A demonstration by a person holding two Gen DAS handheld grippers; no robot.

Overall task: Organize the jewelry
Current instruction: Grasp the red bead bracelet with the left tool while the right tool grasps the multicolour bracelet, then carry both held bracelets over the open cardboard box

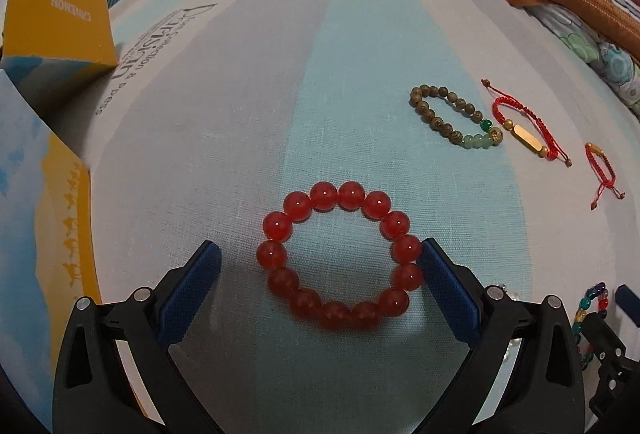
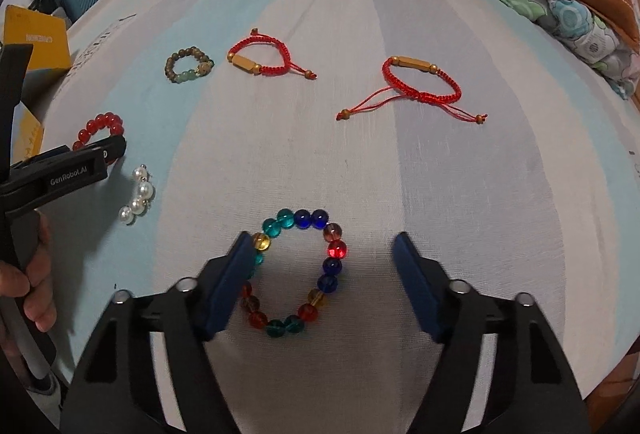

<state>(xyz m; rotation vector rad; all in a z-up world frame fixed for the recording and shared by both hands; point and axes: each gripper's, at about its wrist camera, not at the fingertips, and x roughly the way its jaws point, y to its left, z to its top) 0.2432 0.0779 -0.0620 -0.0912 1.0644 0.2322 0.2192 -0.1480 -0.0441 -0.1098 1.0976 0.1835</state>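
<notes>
Left wrist: left gripper (image 1: 320, 258) spread wide around the red bead bracelet (image 1: 340, 254) flat on the sheet (image 1: 240, 114); right pad looks to touch a bead, hard to tell, nothing gripped.

Right wrist: right gripper (image 2: 324, 266) partly open over the multicolour bead bracelet (image 2: 296, 270), left pad overlapping its edge, right pad apart. Pickup step for both; next, close on the beads.

My left gripper (image 1: 320, 254) points steeply down, its blue pads (image 1: 450, 294) spread wide apart. My right gripper (image 2: 320, 254) tilts down likewise, jaws apart. My left hand (image 2: 34, 282) wraps its gripper's handle, fingers curled round it.
</notes>
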